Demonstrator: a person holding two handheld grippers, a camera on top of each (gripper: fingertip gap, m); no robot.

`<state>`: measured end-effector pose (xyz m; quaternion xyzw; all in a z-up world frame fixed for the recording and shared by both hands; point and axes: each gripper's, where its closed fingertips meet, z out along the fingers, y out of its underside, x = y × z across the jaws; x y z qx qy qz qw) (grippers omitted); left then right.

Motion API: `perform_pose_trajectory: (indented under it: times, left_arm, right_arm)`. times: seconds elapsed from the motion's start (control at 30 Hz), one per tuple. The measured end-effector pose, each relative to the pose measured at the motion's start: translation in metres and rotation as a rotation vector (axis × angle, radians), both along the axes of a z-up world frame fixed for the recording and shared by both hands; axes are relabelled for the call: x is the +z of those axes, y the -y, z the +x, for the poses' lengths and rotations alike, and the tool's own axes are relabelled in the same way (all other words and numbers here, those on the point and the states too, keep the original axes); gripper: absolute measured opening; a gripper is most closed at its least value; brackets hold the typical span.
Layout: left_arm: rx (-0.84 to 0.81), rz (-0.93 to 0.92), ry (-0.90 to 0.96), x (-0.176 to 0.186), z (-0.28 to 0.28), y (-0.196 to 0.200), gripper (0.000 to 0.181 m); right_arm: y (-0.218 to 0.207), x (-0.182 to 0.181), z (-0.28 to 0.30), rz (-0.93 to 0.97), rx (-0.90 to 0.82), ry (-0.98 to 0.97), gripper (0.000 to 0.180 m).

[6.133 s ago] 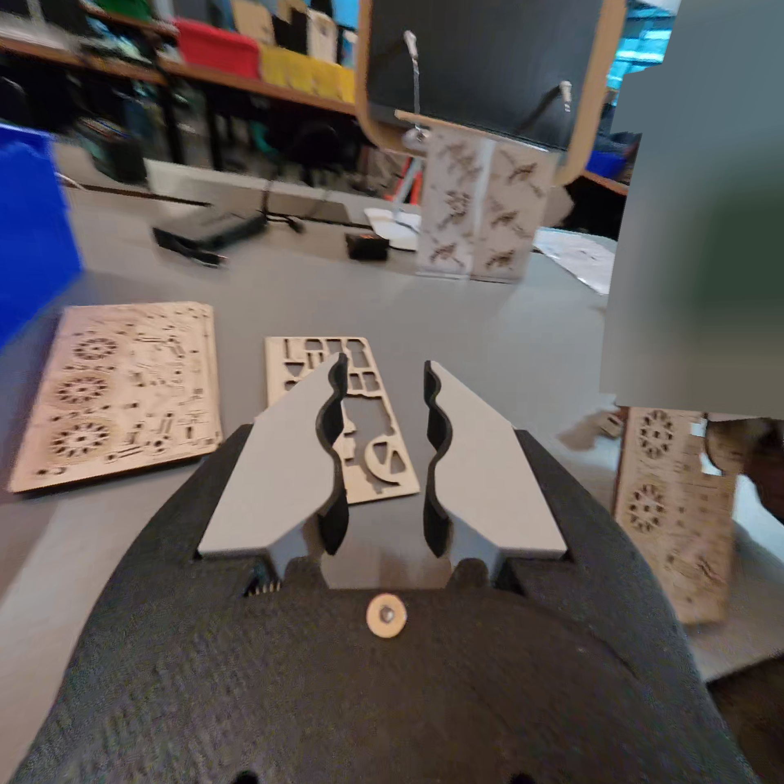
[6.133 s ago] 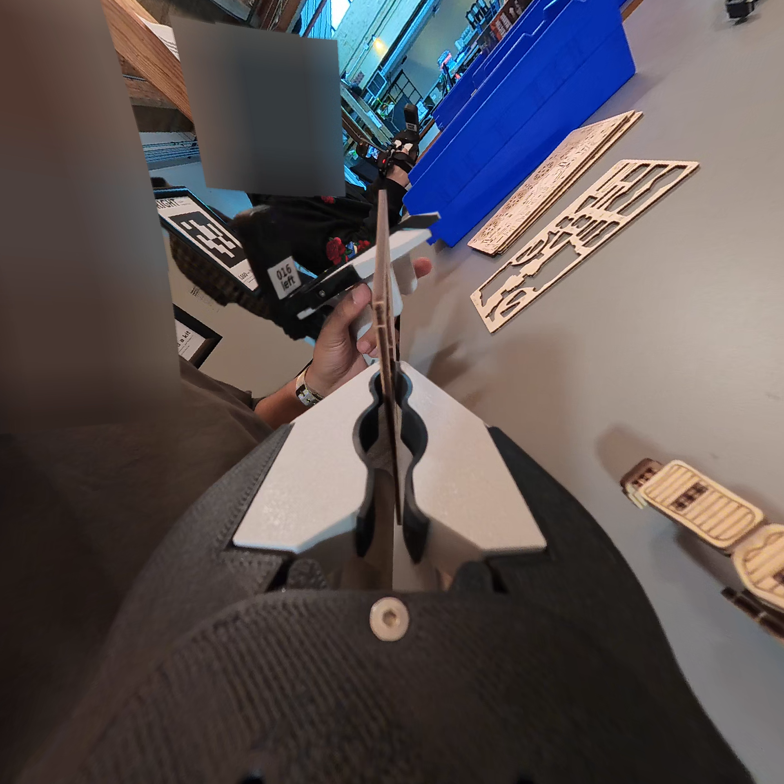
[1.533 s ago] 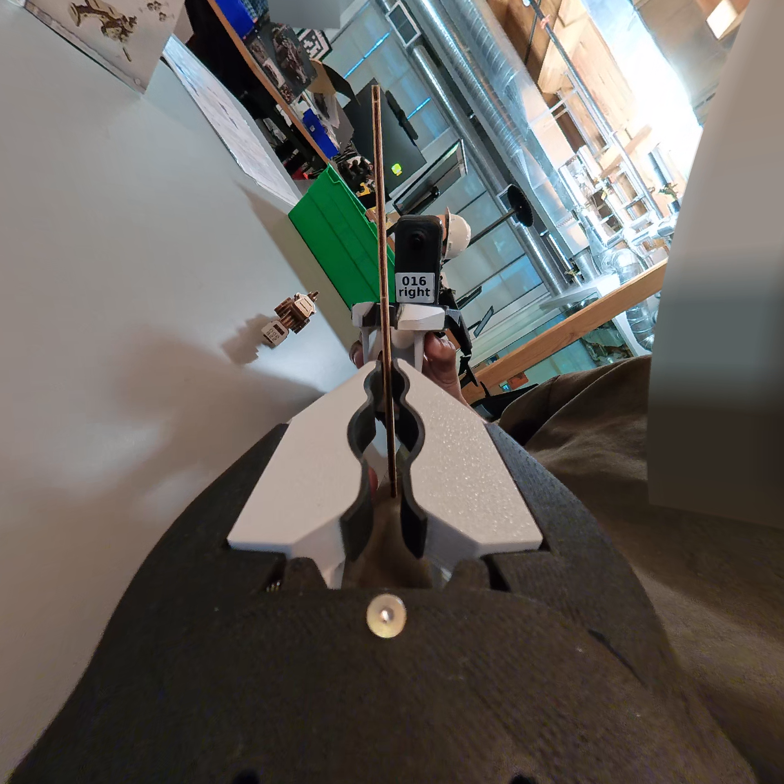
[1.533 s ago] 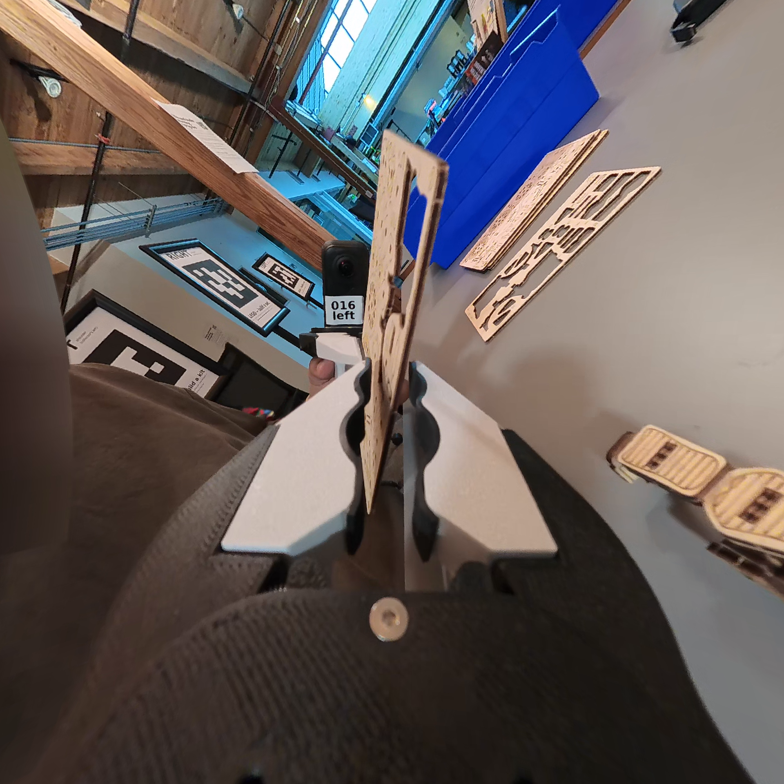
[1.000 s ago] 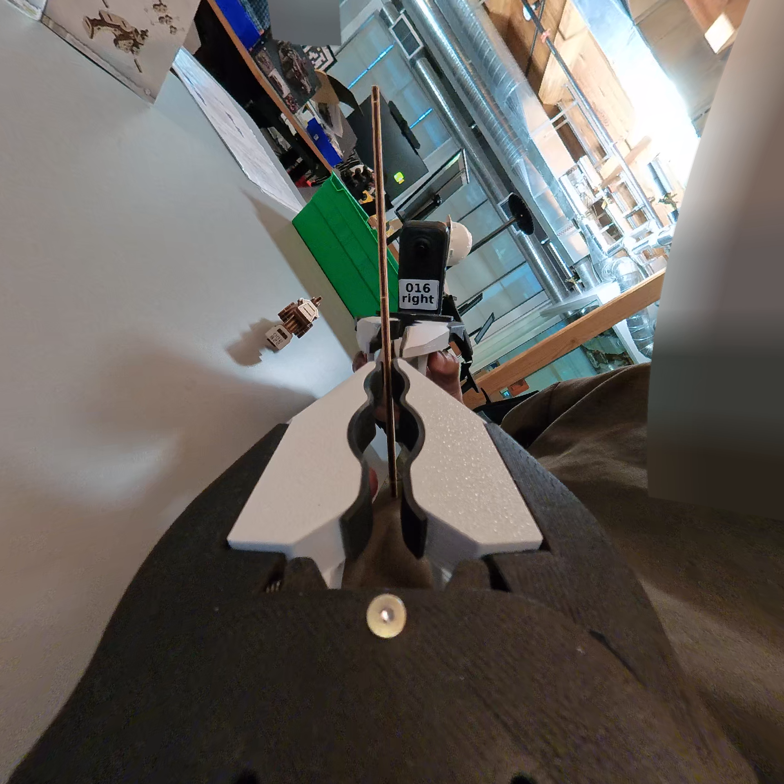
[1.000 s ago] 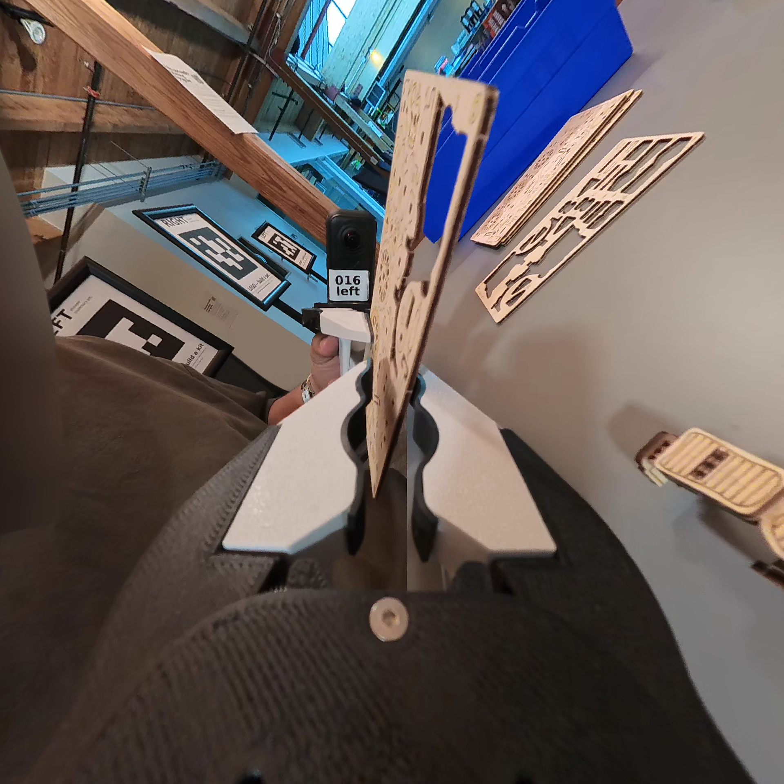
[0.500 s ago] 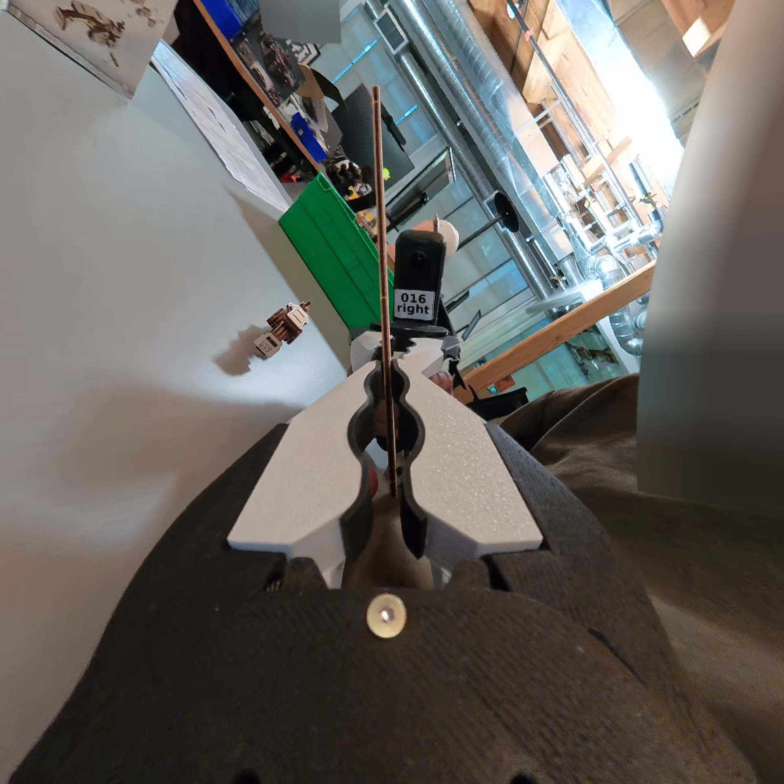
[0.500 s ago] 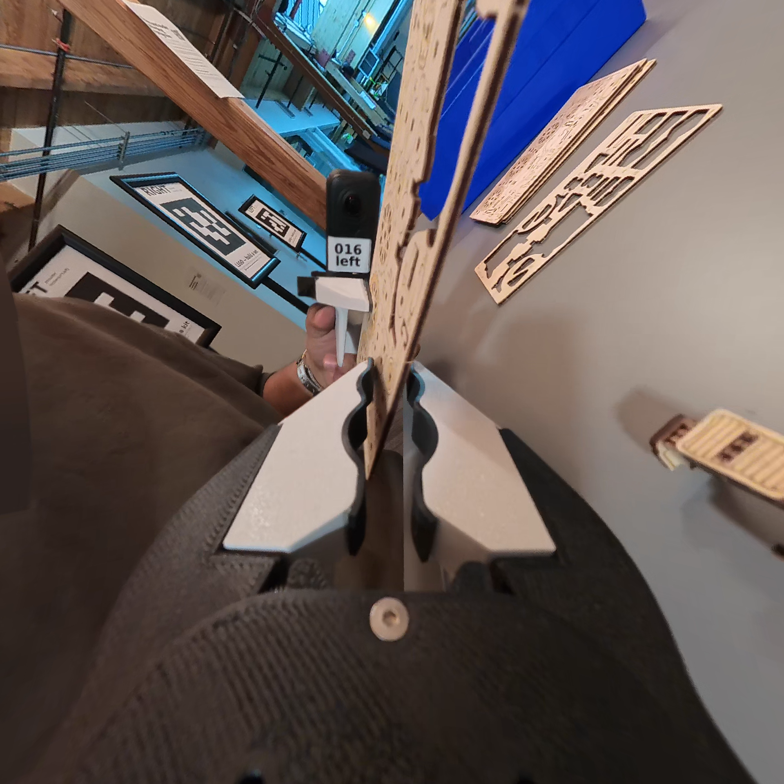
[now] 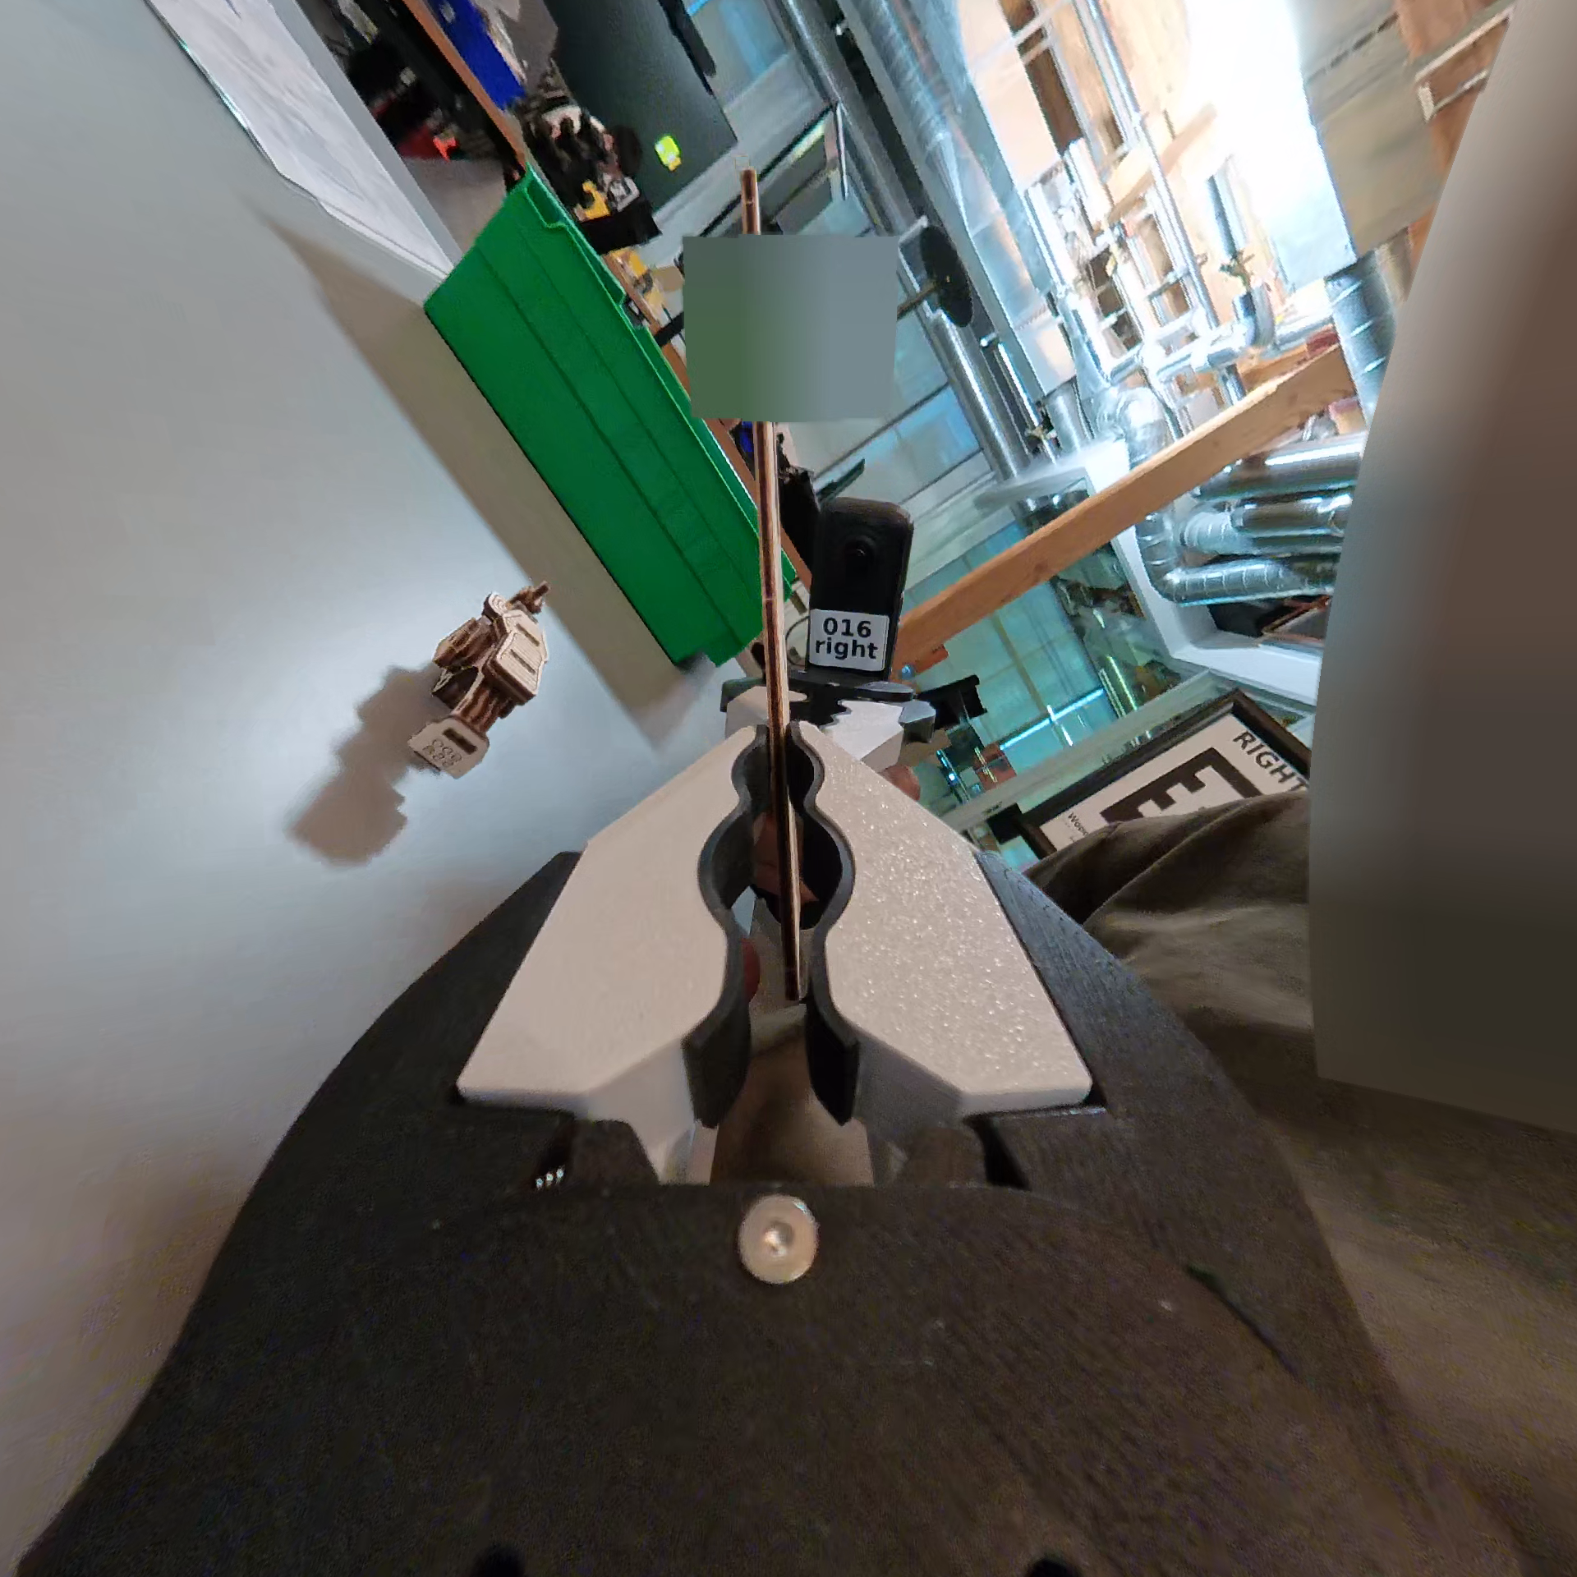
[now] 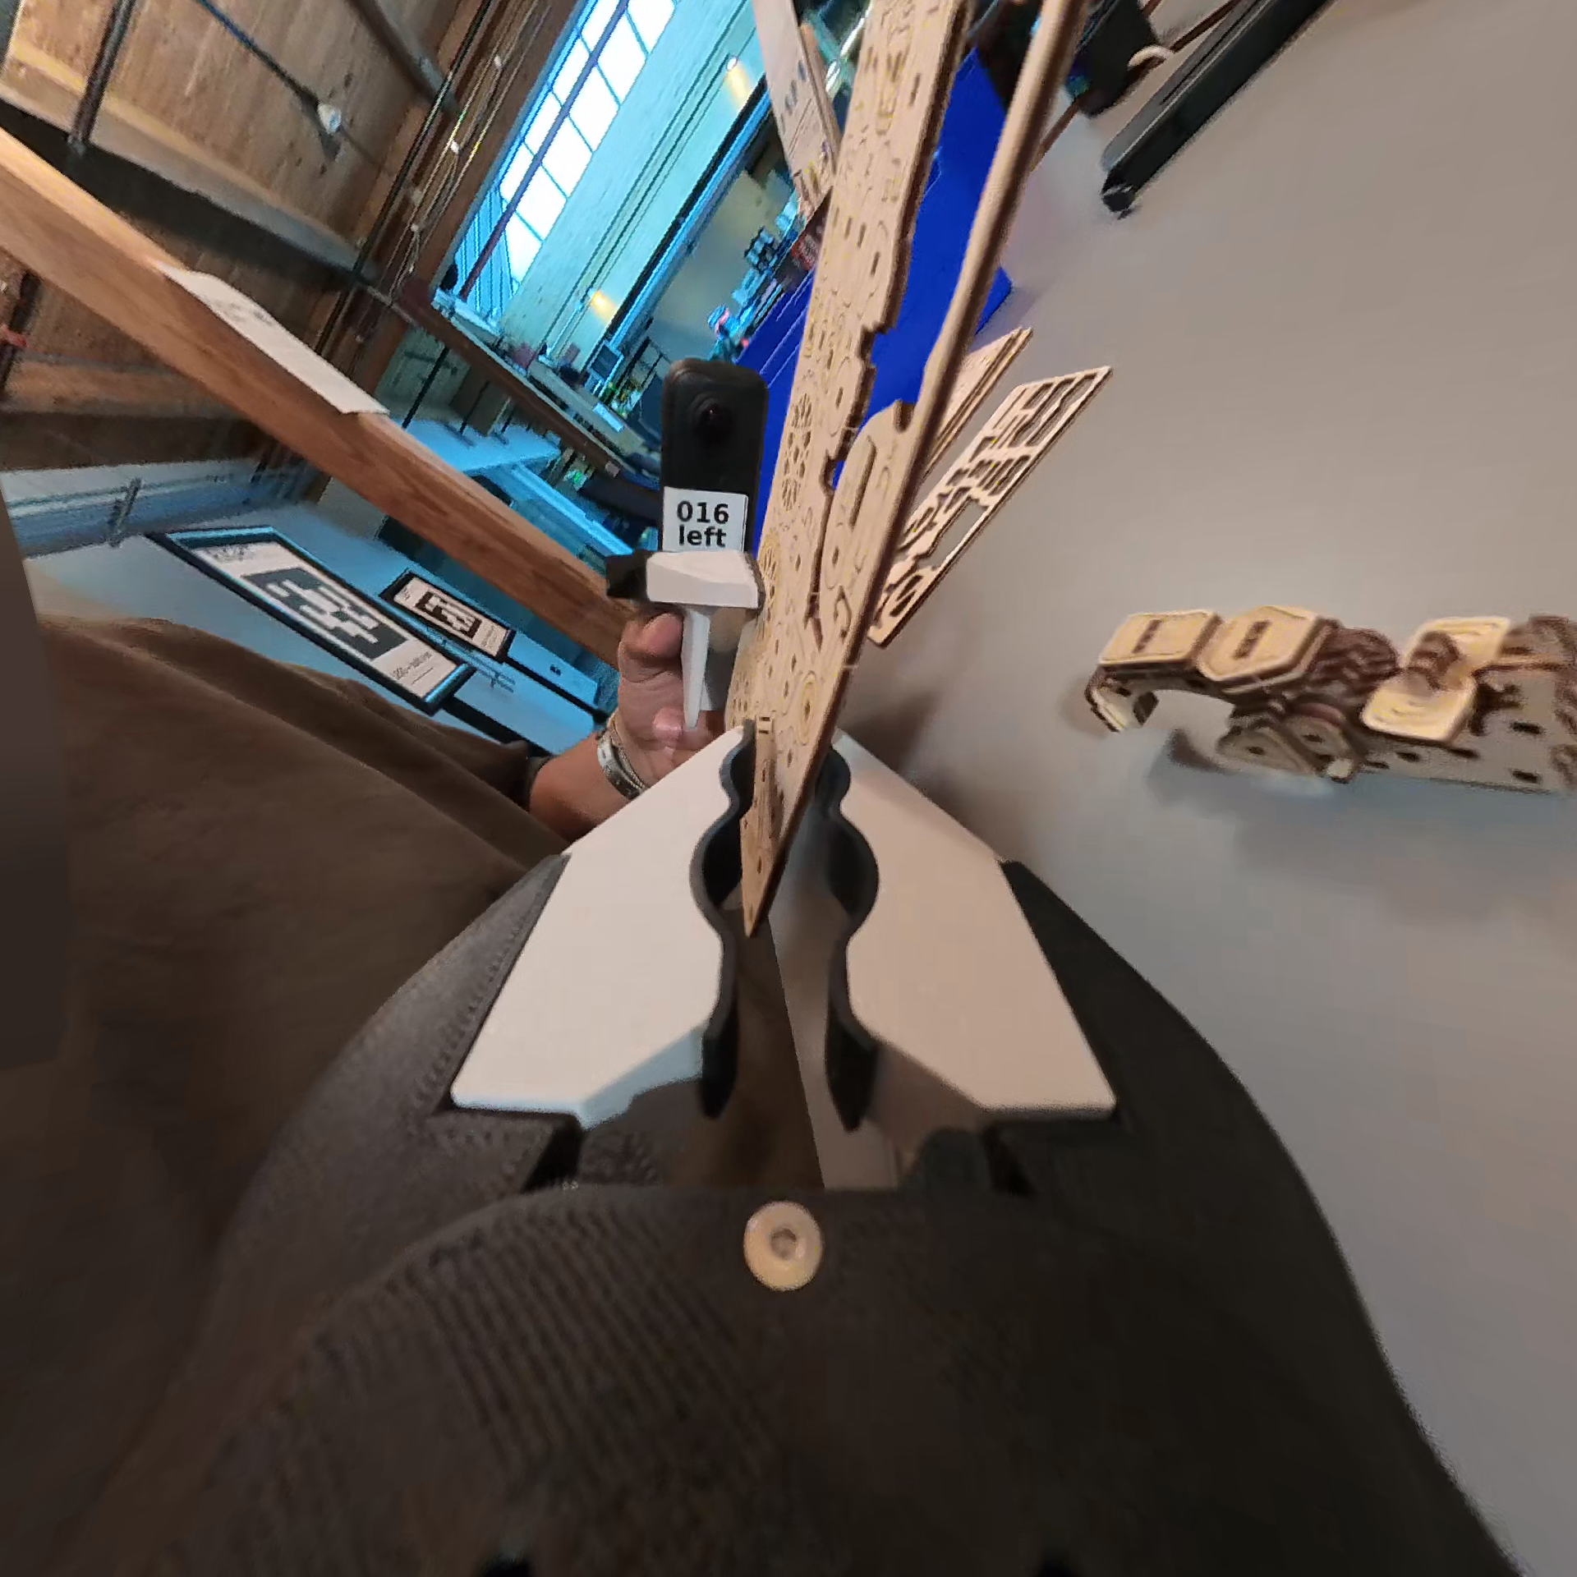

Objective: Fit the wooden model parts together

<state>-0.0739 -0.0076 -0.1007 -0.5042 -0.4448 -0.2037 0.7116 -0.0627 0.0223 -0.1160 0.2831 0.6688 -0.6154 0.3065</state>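
A thin laser-cut wooden sheet (image 9: pixel 772 555) shows edge-on in the left wrist view. My left gripper (image 9: pixel 778 736) is shut on its lower edge and holds it in the air. In the right wrist view the same sheet (image 10: pixel 853 256) stands tilted between the jaws of my right gripper (image 10: pixel 792 751). Those jaws are a little apart, and the sheet leans on the left fingertip (image 10: pixel 741 755). The two grippers face each other across the sheet. A partly built wooden model (image 10: pixel 1331 708) lies on the grey table (image 10: pixel 1280 427) and also shows in the left wrist view (image 9: pixel 491 674).
A green bin (image 9: pixel 597 410) stands on the table behind the model. A blue bin (image 10: pixel 934 256) and other wooden part sheets (image 10: pixel 981 503) lie on the table's far side. A person's hand (image 10: pixel 657 683) holds the left gripper. Their brown clothing (image 10: pixel 256 811) is close by. About 4 centimetres separates my left fingertips from my right.
Since six seconds ago my left gripper has closed on the sheet and my right gripper has opened. In the last second the sheet has tilted and come closer in the right view.
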Motion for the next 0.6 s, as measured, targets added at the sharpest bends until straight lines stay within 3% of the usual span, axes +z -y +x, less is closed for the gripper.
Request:
perform_pose_trajectory:
  times: [0.6]
  left_arm:
    - [-0.012,0.0,0.008,-0.001,0.0,-0.003,0.0]
  right_arm:
    - [-0.006,0.004,-0.008,-0.055,-0.035,0.077,0.013]
